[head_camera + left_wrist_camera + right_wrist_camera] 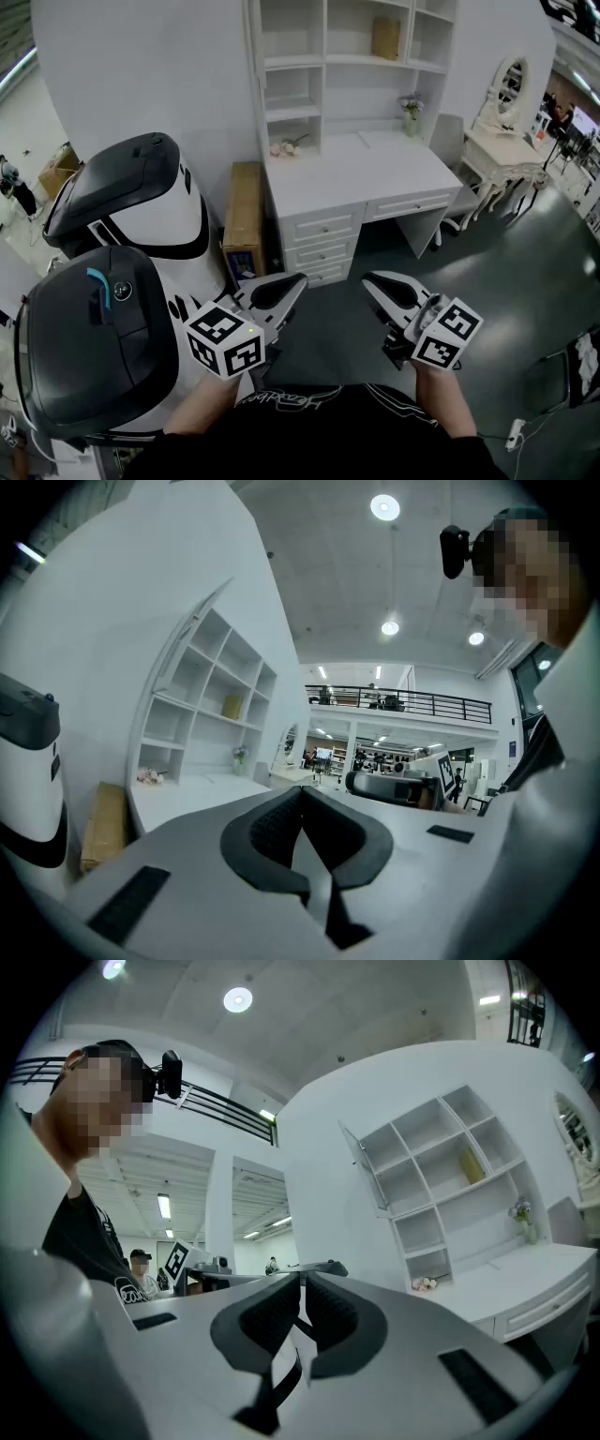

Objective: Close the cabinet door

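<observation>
A white desk point(356, 173) with an open shelf unit point(328, 66) stands ahead of me across dark floor. The cabinet door point(253, 66) at the unit's left side stands swung out, edge-on in the head view. It shows as a thin white panel point(187, 635) in the left gripper view and as a tilted panel point(364, 1166) in the right gripper view. My left gripper point(291, 281) point(302, 789) and right gripper point(375, 279) point(302, 1277) are both held level in front of me, well short of the desk. Both are shut with nothing between the jaws.
Two large white-and-black machines point(131, 216) point(94, 356) stand close on my left. A flat cardboard box point(246, 220) leans beside the desk. A chair point(455, 202) and a dressing table with an oval mirror point(506, 141) are at the right. A vase point(411, 105) stands on the desk.
</observation>
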Action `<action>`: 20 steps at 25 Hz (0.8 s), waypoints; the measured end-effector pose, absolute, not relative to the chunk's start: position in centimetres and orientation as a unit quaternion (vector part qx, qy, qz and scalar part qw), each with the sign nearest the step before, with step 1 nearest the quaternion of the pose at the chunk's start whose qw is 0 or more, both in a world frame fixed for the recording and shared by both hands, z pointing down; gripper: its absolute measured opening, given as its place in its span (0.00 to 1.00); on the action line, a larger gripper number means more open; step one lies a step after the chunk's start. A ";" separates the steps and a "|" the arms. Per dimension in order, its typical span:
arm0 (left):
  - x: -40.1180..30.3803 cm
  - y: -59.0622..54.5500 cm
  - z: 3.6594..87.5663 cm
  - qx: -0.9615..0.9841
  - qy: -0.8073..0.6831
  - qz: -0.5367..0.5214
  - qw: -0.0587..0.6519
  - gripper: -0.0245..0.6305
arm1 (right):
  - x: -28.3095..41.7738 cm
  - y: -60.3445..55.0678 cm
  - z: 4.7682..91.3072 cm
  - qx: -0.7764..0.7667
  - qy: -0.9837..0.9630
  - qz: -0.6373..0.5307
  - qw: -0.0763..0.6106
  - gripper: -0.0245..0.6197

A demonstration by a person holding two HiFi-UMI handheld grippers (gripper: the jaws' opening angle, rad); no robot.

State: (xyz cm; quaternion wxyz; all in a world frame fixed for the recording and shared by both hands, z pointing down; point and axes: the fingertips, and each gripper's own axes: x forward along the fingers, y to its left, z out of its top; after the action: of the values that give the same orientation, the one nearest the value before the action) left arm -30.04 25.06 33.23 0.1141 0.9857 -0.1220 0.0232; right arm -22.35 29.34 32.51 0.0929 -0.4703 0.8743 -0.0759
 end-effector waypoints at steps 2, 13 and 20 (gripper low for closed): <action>-29.7 25.1 33.4 0.985 -0.121 0.024 0.117 0.07 | -22.0 29.4 32.6 -0.470 0.874 -0.076 0.096 0.12; -24.3 24.9 32.3 0.987 -0.121 0.020 0.107 0.07 | -17.0 29.7 31.9 -0.478 0.870 -0.068 0.104 0.12; -19.1 26.4 32.5 0.990 -0.094 0.011 0.106 0.07 | -12.5 30.8 32.1 -0.479 0.867 -0.068 0.116 0.12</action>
State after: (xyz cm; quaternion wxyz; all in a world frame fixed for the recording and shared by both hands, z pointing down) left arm -19.06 26.42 32.48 0.1056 0.9899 -0.0944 0.0113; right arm -12.48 30.78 32.14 0.1162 -0.4793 0.8672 -0.0685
